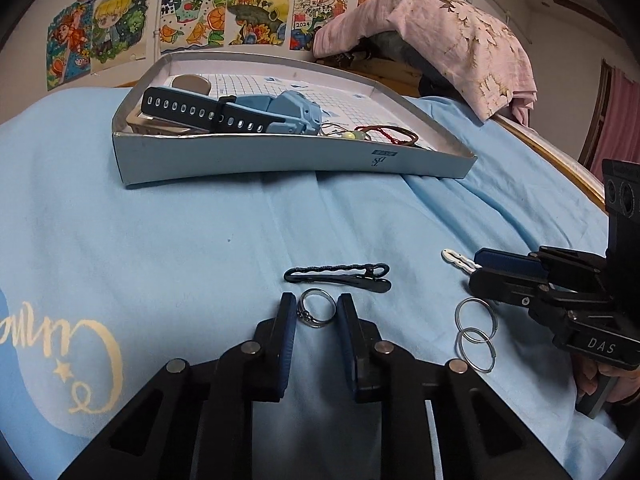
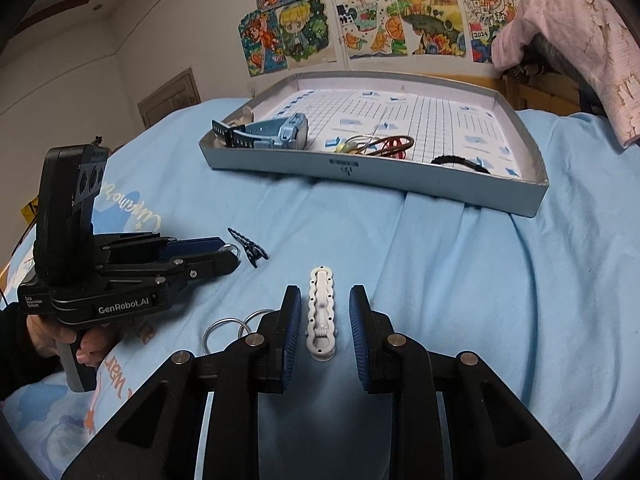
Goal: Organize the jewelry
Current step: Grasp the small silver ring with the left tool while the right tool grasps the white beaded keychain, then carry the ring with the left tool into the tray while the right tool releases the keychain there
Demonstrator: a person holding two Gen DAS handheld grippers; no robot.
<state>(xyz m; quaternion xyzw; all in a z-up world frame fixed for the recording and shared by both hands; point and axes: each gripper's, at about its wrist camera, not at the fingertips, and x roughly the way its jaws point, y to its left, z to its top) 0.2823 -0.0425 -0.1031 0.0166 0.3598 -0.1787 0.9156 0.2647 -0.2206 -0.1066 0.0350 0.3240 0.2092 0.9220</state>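
Observation:
A silver ring (image 1: 305,314) lies on the blue sheet between the fingers of my left gripper (image 1: 316,298), and both blue pads touch its sides. From the right wrist view the same left gripper (image 2: 230,250) points right, low over the sheet. A white hair clip (image 2: 322,312) lies lengthwise between the fingers of my right gripper (image 2: 325,290), with a thin strip of sheet showing on each side. In the left wrist view the clip's tip (image 1: 454,258) pokes out past the right gripper (image 1: 475,269). A black hair clip (image 1: 338,276) lies just beyond the ring.
A shallow grey box lid (image 1: 280,156) sits farther back on the bed, holding a blue watch (image 1: 280,112), cord bracelets (image 1: 384,134) and a black hair tie (image 2: 460,162). Two linked silver hoops (image 1: 476,330) lie between the grippers. A pink cloth (image 1: 460,40) hangs at the back right.

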